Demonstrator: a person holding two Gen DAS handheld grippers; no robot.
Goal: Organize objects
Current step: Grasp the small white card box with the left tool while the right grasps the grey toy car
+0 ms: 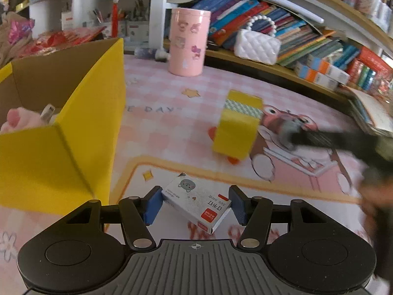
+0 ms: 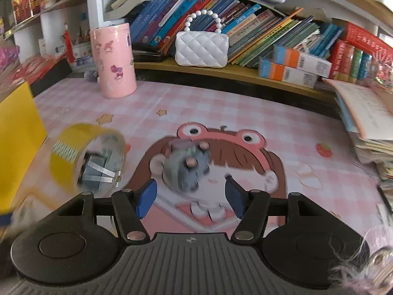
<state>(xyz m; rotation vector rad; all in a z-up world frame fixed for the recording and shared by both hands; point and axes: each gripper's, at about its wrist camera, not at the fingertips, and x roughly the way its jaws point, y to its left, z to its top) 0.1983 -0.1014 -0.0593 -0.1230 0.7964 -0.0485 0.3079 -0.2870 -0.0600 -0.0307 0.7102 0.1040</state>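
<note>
My left gripper (image 1: 196, 189) hangs just over the pink mat (image 1: 172, 123), and its blue pads press both ends of a small white staple box (image 1: 197, 207) that lies at an angle. Left of it stands an open yellow carton (image 1: 81, 127) with a pink plush (image 1: 17, 120) inside. A yellow tape roll (image 1: 238, 127) stands on edge mid-mat. In the right wrist view my right gripper (image 2: 191, 180) is open. A blurred grey plush toy (image 2: 186, 164) lies just beyond its fingertips, clear of both pads. The tape roll (image 2: 83, 157) is to its left.
A pink tin (image 1: 189, 41) and a white quilted purse (image 2: 201, 49) stand at the back, below shelves of books. A pile of books (image 2: 368, 123) lines the mat's right edge. The yellow carton (image 2: 17, 135) borders the left side.
</note>
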